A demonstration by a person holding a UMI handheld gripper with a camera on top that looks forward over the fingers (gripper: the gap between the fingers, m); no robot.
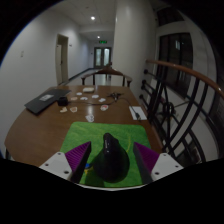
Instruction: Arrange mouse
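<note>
A black mouse (108,160) lies on a green mat (100,131) at the near edge of a round wooden table (40,128). It stands between the fingers of my gripper (111,152), narrow end pointing away. The left purple pad (79,156) and the right purple pad (146,156) flank it, and a thin strip of green mat shows at each side. The gripper is open around the mouse, which rests on the mat.
Beyond the mat on the table are a small cup (89,115), a dark laptop (44,101) at the far left, scattered white items (92,99) and a paper (137,113) at the right. Chairs (105,74) stand behind; a stair railing (182,100) runs along the right.
</note>
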